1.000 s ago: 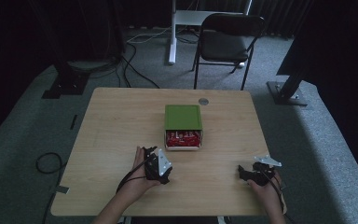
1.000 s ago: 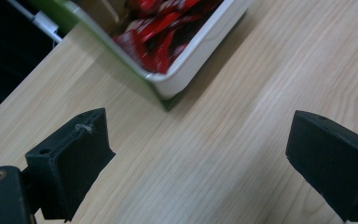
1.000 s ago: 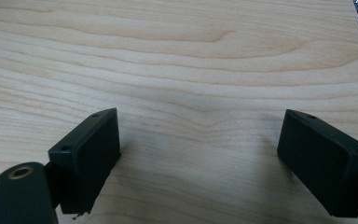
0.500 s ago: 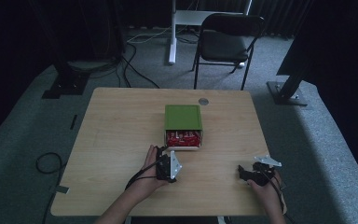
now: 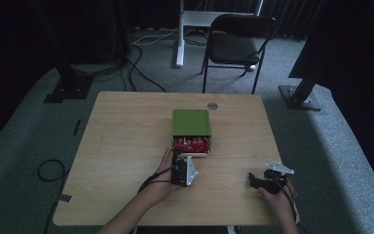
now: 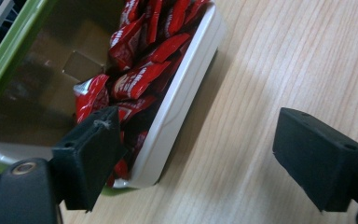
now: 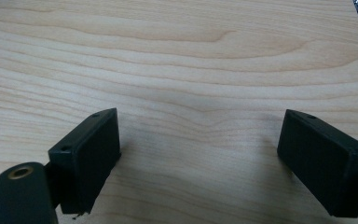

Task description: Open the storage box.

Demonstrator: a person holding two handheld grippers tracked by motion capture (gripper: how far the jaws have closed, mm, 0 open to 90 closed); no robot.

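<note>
Left gripper (image 5: 177, 157) has slid in from the table's left to the open front of the green-lidded white plastic box (image 5: 191, 122) at table centre; its jaws have just been closing a little but stay spread, nothing between them. Red foil snack packets (image 6: 142, 77) sit inside, just ahead: looks like a reach-in pick. Right gripper (image 5: 254, 179) rests on the light wooden table (image 5: 121, 146), jaws spread, empty.

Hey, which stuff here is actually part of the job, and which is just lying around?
Part of the job:
- green box, open at the near end
- red packets in its white tray
- left hand-held gripper, open at the tray, jaws just been closing, nothing clamped

Just lying about:
- right hand-held gripper, open over bare table
- grey disc
- chair
- floor cables
</note>
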